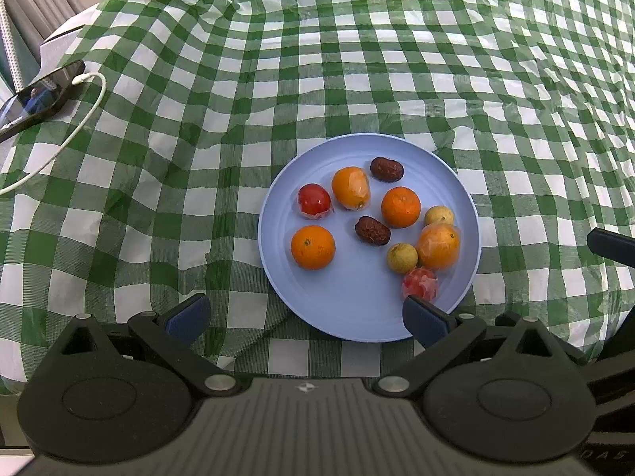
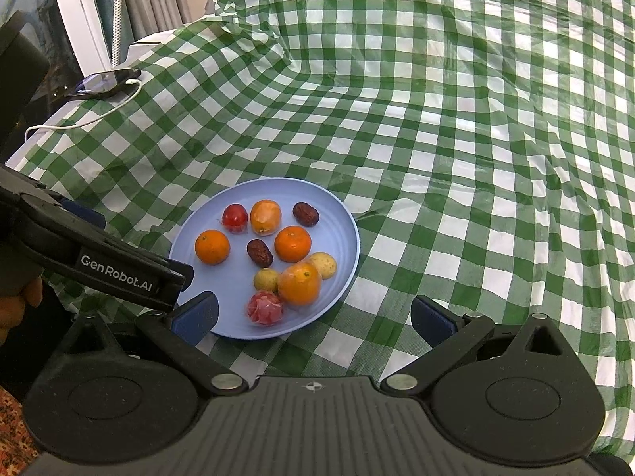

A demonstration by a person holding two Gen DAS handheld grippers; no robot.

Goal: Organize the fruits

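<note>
A light blue plate point(image 1: 357, 309) point(image 2: 238, 317) lies on the green checked cloth and holds several small fruits: oranges point(image 1: 312, 247) point(image 2: 212, 246), wrapped orange fruits point(image 1: 351, 187) point(image 2: 299, 283), red wrapped fruits point(image 1: 314, 199) point(image 2: 265, 308), brown dates point(image 1: 372, 231) point(image 2: 260, 253) and small yellow fruits point(image 1: 402, 257) point(image 2: 266, 279). My left gripper point(image 1: 305, 317) is open and empty, just short of the plate's near rim. My right gripper point(image 2: 313, 317) is open and empty, its left finger over the plate's near edge.
A black phone point(image 1: 43, 95) point(image 2: 104, 83) with a white cable point(image 1: 75, 131) point(image 2: 99, 117) lies at the far left of the cloth. The left gripper's arm point(image 2: 119, 273) crosses the right wrist view at the left. Wrinkled checked cloth point(image 1: 397, 59) stretches behind and right.
</note>
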